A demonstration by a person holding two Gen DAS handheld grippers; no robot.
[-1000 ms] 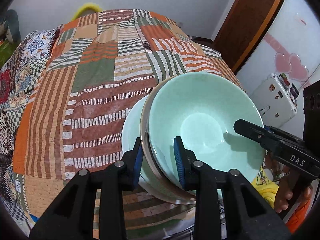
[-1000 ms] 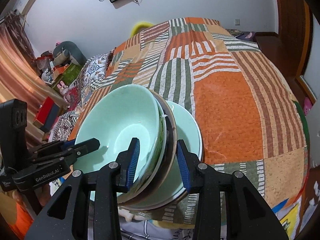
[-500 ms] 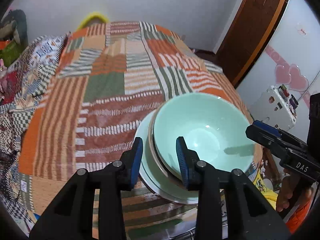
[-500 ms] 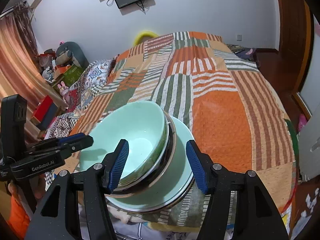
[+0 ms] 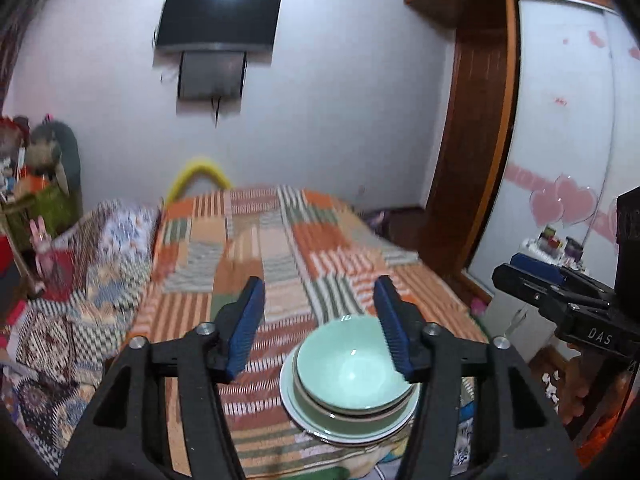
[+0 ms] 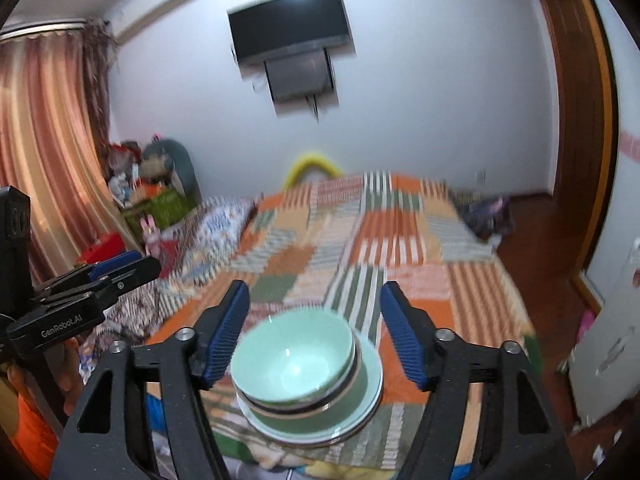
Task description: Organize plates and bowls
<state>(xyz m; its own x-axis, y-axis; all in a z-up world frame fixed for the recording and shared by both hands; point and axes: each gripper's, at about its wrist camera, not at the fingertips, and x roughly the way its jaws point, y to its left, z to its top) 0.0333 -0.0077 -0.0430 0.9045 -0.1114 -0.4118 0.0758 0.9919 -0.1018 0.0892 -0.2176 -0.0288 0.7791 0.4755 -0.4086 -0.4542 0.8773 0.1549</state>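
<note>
Hovering wide open, empty: left hand-held gripper and right hand-held gripper. Resting at six o'clock on patchwork bed: pale green ceramic bowl nested atop green plates. Best backing straight off, clear of rims.

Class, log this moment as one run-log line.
left gripper: open | right gripper: open | bowls: nested on plate | stack: on bed

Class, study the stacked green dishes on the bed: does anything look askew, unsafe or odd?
Yes. The stack of bowls on the plate sits off-centre, crowding one rim, and the whole pile rests at the edge of a soft patchwork bed. Both tools are open, holding nothing.
</note>
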